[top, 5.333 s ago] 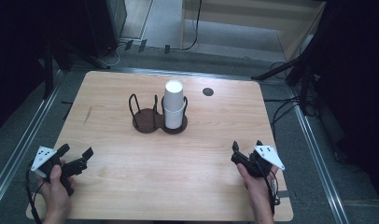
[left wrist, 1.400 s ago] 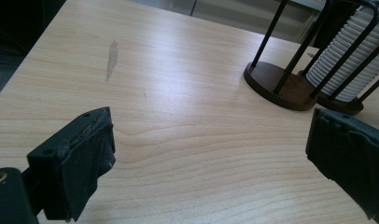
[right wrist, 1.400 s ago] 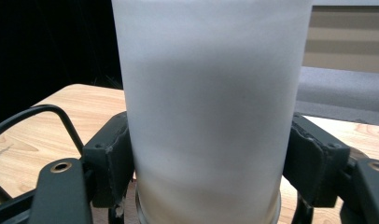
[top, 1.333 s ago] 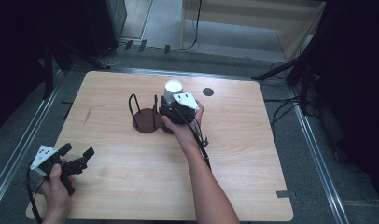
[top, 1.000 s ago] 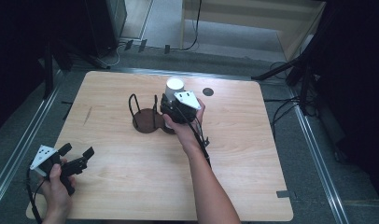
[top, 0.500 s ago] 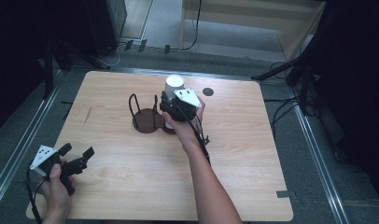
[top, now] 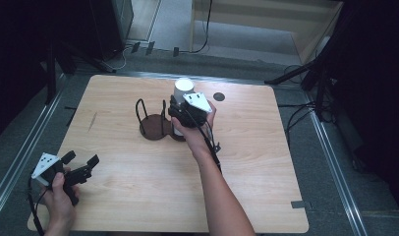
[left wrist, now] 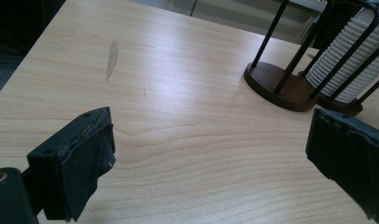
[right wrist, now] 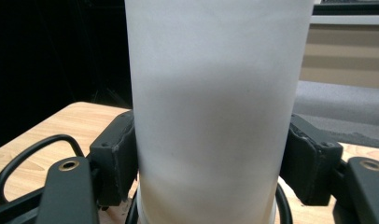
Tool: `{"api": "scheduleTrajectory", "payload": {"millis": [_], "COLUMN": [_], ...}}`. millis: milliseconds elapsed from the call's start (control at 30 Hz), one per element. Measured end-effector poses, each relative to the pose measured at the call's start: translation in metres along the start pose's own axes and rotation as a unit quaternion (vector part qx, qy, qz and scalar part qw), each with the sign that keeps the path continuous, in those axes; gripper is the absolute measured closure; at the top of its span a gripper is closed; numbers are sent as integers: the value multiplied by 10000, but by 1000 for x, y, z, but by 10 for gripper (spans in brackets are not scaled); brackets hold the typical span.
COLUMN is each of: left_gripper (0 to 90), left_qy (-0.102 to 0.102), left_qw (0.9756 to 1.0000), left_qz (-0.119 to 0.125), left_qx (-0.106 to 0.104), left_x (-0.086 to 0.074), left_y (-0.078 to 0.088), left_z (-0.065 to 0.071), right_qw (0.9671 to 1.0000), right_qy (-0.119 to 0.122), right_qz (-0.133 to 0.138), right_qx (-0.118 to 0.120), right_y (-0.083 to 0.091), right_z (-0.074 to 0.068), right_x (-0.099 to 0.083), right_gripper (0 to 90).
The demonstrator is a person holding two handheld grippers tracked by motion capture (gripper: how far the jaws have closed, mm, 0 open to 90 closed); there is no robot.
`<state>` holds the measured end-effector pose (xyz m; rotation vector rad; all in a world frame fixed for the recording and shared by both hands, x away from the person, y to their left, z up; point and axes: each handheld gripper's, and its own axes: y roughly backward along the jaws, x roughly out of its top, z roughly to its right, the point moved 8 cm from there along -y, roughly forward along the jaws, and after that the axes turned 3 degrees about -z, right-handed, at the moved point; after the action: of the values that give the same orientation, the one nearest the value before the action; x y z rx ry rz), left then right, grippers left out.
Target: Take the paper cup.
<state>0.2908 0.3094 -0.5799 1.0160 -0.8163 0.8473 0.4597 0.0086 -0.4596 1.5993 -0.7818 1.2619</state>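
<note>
R grip on cup stack, in rack at mid surface
My R gripper (top: 180,114) fingers (right wrist: 114,158) clamp white cup stack (right wrist: 211,107) in wire holder (top: 160,123); L gripper (top: 79,169) spread, idle. Lift straight up, don't crush.

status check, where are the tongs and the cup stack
Right tongs clamped on white cup atop stack in wire holder. Left tongs open, idle near table corner. Nothing blocking.

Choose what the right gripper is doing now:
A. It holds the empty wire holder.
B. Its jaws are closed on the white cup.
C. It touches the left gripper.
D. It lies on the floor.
B: the right gripper has a jaw pressed on each side of the white cup.
</note>
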Motion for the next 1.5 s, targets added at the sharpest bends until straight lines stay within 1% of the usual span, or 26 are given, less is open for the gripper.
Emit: {"api": "scheduleTrajectory", "payload": {"millis": [233,267,333,467,500,533,567,600,633,700,767,833,967,1000,1033,1067,1100,1133,1167,1200,1233,1267,1333,1367,1467,1500], "left_gripper": [15,15,15,15,18,39,82,125,140,134,102,98,85,68,12,0,0,0,0,0,0,0,0,0,0,0], "left_qy": [-24,-43,-29,-30,-56,-56,-90,-111,-111,-146,-138,-147,-140,-136,-129,-129,-131,-160,-177,-181,-178,-198,-232,-282,-343,-352], "left_qw": [10000,10000,10000,10000,9999,9999,9999,9998,9998,9998,9999,9999,9999,9999,9998,9998,9998,9997,9994,9992,9994,9994,9993,9992,9990,9988], "left_qz": [13,37,46,86,81,81,90,91,91,102,47,18,-65,-89,-131,-131,-146,-135,-106,-85,-79,-109,-122,-132,-147,-127], "left_qx": [8,49,58,-15,-23,-23,84,110,110,103,92,89,45,26,-17,-17,2,89,278,350,290,273,282,255,249,303], "left_x": [0,0,1,1,1,1,1,1,1,2,1,1,0,0,-1,-1,-1,-1,0,0,1,0,0,0,0,1], "left_y": [0,1,1,1,1,1,1,0,0,0,-1,-1,-1,-2,-2,-2,-1,-1,0,1,1,1,1,1,2,3], "left_z": [0,0,-1,0,0,0,0,0,0,0,0,0,0,1,1,1,1,0,-2,-2,-1,-1,0,2,3,3], "right_qw": [9998,9998,9997,9994,9991,9991,9989,9988,9988,9985,9980,9977,9976,9976,9975,9975,9975,9975,9976,9976,9975,9974,9974,9974,9974,9974], "right_qy": [-20,-19,-21,-37,-59,-79,-70,-93,-93,-104,-103,-94,-97,-85,-75,-75,-78,-69,-67,-67,-72,-77,-60,-38,-30,-17], "right_qz": [180,201,249,347,409,417,458,481,481,544,616,674,687,690,692,692,692,685,674,674,676,686,685,668,646,645], "right_qx": [7,16,-2,3,8,7,11,6,6,15,16,11,-13,-33,-85,-85,-89,-147,-165,-165,-184,-203,-224,-269,-309,-325], "right_y": [7,8,11,16,19,20,22,24,24,28,34,39,44,46,49,49,51,54,56,56,58,63,64,68,72,74], "right_z": [0,0,0,0,0,0,1,0,0,0,1,2,5,7,11,11,12,17,19,19,20,25,26,31,34,36], "right_x": [17,19,23,31,37,39,42,45,45,51,57,62,64,64,64,64,64,63,62,62,61,59,58,54,49,48], "right_gripper": [294,295,296,298,300,300,302,302,302,303,303,302,301,300,299,299,299,298,298,298,297,297,296,296,294,292]}}
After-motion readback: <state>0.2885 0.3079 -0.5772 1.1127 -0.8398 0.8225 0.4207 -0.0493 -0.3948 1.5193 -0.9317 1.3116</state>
